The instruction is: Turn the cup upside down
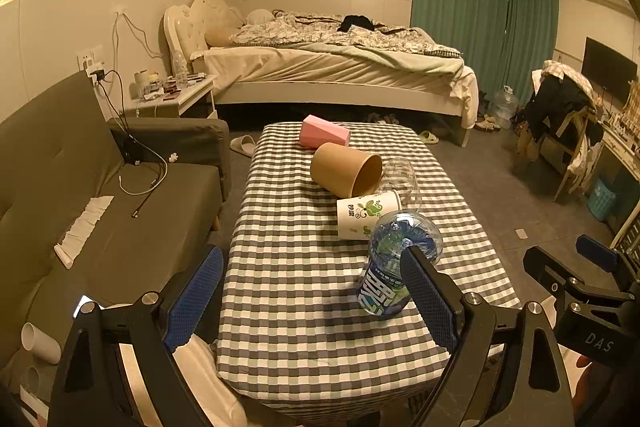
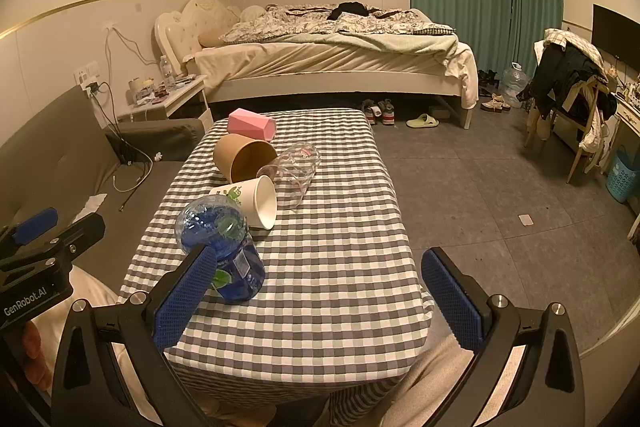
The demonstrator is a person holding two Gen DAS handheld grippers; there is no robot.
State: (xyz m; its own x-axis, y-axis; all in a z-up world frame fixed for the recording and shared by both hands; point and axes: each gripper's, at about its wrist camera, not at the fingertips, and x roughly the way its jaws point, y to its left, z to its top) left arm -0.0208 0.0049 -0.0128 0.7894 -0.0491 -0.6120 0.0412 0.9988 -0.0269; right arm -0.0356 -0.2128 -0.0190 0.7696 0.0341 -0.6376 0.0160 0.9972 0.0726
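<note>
Bedroom, warm dim light. Bed point(image 1: 340, 67) along the far wall, green curtains point(image 1: 480, 7) to the right, grey sofa point(image 1: 80, 187) on the left. In the middle, a low table under a grey-and-white checked cloth point(image 1: 300, 307).

Five vessels on the cloth, in a rough line from far to near:
- pink faceted cup point(image 1: 324, 135), on its side, farthest.
- brown paper cup point(image 1: 346, 169), on its side, mouth facing right and toward the camera.
- clear plastic cup point(image 2: 296, 173), on its side, just right of the brown one.
- white paper cup with green print point(image 1: 366, 215), on its side; in the right wrist view its mouth faces right.
- blue printed cup point(image 1: 394, 267), nearest, standing base up and leaning slightly; just beside the white cup, contact not resolvable.

Left gripper point(image 1: 312, 303): fingers spread wide, holding nothing, above the near end of the table. Its right finger overlaps the blue cup in the left wrist view; contact cannot be told.

Right gripper point(image 2: 316, 303): fingers likewise spread wide, empty, over the near right part of the cloth. Blue cup sits behind its left finger.
</note>
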